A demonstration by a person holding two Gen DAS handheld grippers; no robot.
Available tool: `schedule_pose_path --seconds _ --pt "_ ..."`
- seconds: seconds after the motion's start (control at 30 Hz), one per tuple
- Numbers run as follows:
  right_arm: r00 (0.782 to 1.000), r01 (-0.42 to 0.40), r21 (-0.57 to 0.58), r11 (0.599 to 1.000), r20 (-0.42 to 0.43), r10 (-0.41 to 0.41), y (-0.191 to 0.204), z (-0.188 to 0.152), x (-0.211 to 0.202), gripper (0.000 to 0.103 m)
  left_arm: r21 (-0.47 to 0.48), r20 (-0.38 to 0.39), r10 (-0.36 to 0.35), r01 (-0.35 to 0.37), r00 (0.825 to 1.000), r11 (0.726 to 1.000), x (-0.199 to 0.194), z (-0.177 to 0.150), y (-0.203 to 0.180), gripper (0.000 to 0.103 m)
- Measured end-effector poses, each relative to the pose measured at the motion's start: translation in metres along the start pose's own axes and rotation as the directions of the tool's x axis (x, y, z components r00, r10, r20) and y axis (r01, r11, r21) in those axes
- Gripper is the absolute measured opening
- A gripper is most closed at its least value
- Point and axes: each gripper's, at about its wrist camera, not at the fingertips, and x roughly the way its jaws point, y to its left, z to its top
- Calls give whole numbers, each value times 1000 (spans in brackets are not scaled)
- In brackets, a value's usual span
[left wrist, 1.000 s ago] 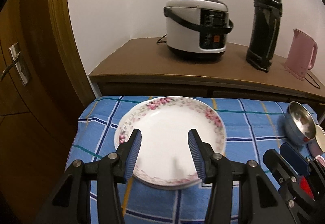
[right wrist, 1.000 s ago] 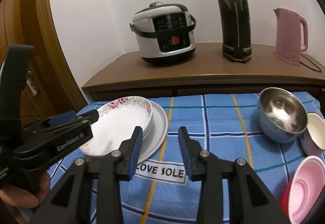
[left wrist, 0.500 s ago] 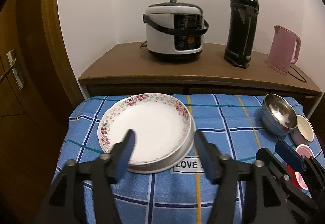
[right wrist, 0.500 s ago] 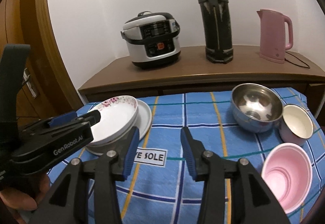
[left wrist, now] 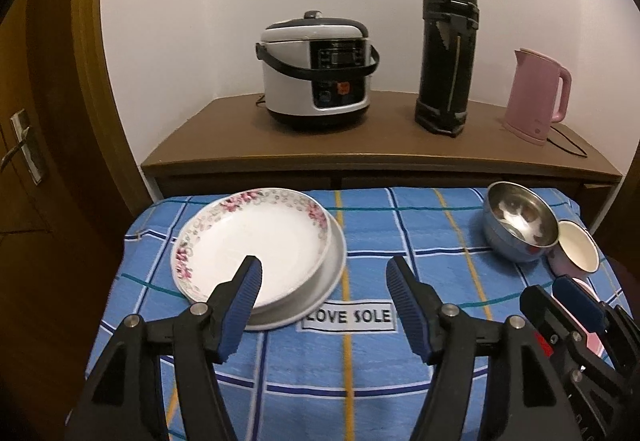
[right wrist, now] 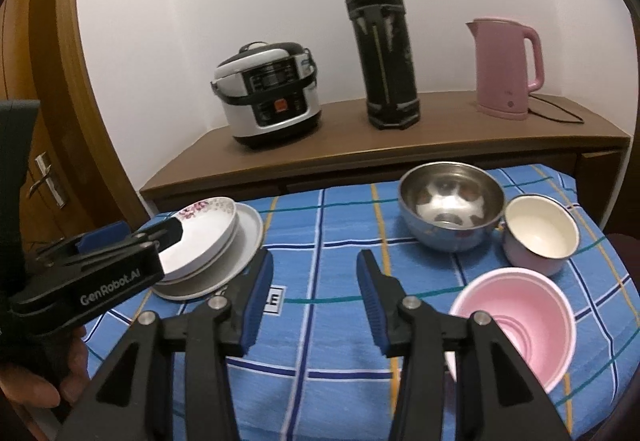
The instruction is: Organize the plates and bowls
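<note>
Plates stacked at the cloth's left, bowls and cups grouped at its right.
The floral plate (left wrist: 256,241) sits in a plain plate (left wrist: 334,273); steel bowl (right wrist: 450,209), cream-lined mug (right wrist: 540,235) and pink cup (right wrist: 516,321) hold nothing. Cloth label (left wrist: 348,317) reads "LOVE SOLE". Left gripper (left wrist: 324,291) and right gripper (right wrist: 316,281) both gape, gripping nothing.
</note>
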Motion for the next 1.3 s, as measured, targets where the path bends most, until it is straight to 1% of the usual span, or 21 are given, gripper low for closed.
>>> schedule_pose_path --seconds 0.13,0.2,0.57,0.73,0.97,1.17,1.3 --pt "1000 19 10 1000 4 -19 -12 -1 -6 47 21 -11 -8 8 1000 1000 2 -4 -13 67" --pt "999 33 16 999 9 -34 -20 -2 -10 52 27 -13 -13 14 1000 1000 3 -6 -19 67" --pt "992 122 66 990 21 -124 -69 -7 -33 53 55 -41 -81 83 996 995 8 -16 -51 67" --pt "982 184 98 978 25 -187 -98 -14 -47 53 74 -63 -112 116 992 990 12 -22 -67 67" --pt "961 270 149 951 14 -275 -144 -18 -62 53 99 -91 -140 149 986 984 19 -26 -91 67" --pt "946 316 187 930 7 -323 -174 -21 -72 53 126 -105 -162 175 981 977 23 -27 -112 67" --pt "942 328 196 924 1 -335 -187 -23 -75 53 129 -118 -191 206 974 970 25 -28 -123 67"
